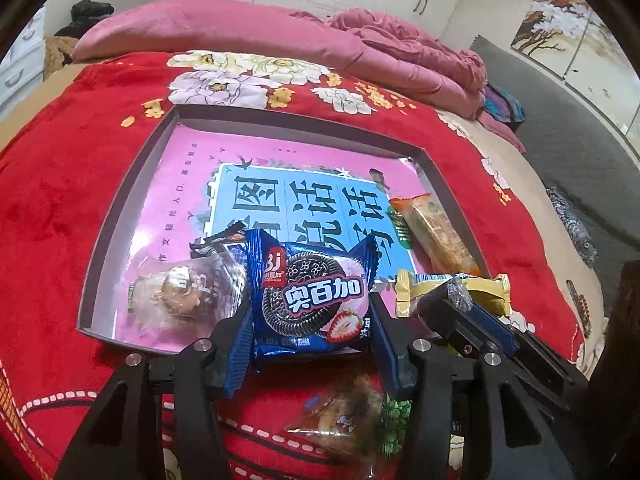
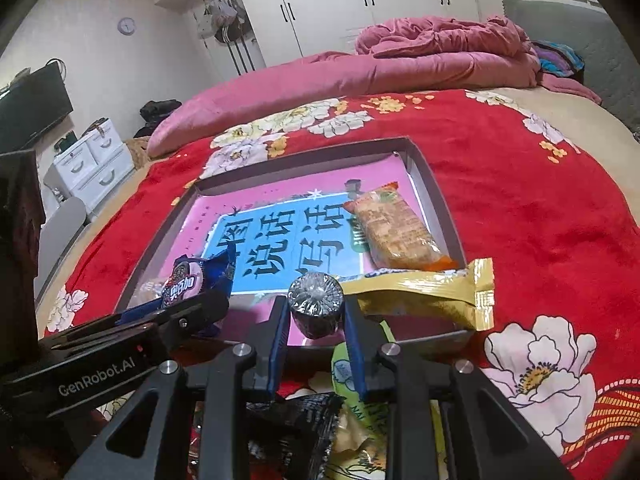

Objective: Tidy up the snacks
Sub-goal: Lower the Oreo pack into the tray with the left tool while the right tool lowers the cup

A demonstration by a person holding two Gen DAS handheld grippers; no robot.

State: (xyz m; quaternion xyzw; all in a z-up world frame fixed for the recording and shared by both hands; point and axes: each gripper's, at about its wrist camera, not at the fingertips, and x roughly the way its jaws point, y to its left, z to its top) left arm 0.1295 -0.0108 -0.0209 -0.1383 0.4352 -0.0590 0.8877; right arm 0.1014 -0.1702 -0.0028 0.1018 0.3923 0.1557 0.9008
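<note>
While the left hand-held gripper (image 1: pixel 310 320) pinches a blue cookie packet (image 1: pixel 312 300) over the tray's near edge (image 1: pixel 96 280), right hand-held gripper (image 2: pixel 316 312) pinching a dark foil roll (image 2: pixel 316 302), gold wrapper (image 2: pixel 432 292) alongside, orange snack bar (image 2: pixel 394 232) at the tray's right edge, loose packets (image 1: pixel 344 416) on the red bed (image 1: pixel 60 200).

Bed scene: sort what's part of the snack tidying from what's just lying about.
Job:
left gripper shut on blue cookie packet
right gripper shut on dark round snack
gold packet
orange packet
clear-wrapped snack
shallow box

Lying about:
pink quilt
red floral blanket
white drawers
</note>
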